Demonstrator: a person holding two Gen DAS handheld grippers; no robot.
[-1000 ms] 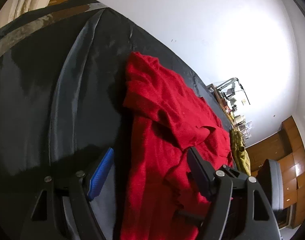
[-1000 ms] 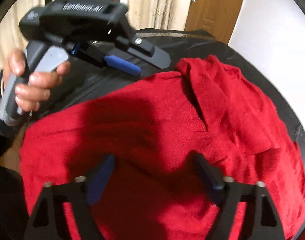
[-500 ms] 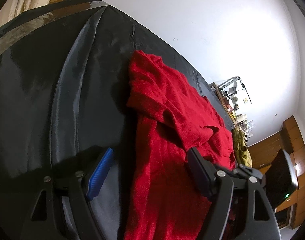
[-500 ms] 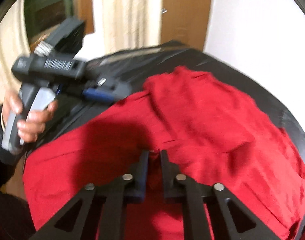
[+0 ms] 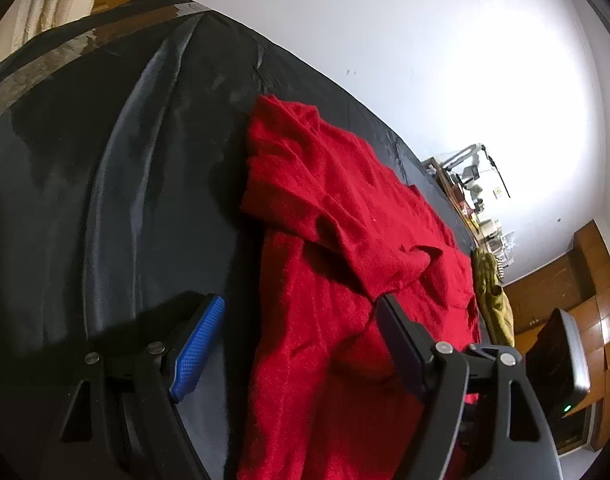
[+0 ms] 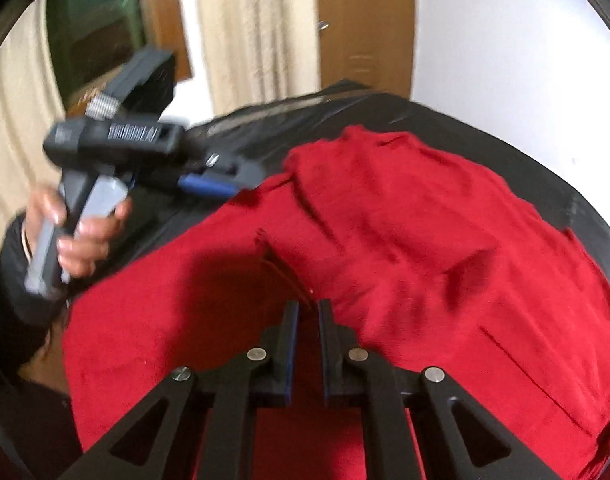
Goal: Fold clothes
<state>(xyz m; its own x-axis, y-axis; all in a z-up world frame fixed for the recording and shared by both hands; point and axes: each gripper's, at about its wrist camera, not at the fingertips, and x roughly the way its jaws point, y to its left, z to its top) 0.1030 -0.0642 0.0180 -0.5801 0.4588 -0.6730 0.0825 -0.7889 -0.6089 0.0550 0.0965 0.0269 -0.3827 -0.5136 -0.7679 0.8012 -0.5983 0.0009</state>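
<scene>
My right gripper [image 6: 307,312] is pinched on a fold of the red sweater [image 6: 405,248], which sprawls over the black sheet [image 5: 105,168]. My left gripper [image 5: 293,332], at ten o'clock, gapes empty over its edge.

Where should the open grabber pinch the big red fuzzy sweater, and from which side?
Probably the red knit sweater's long straight side edge on the black sheet, right ahead of the open left gripper. Come from the bare sheet side, one finger on each side of that edge. It lies flat and free there. The right gripper is already shut on a fold of the sweater.
</scene>
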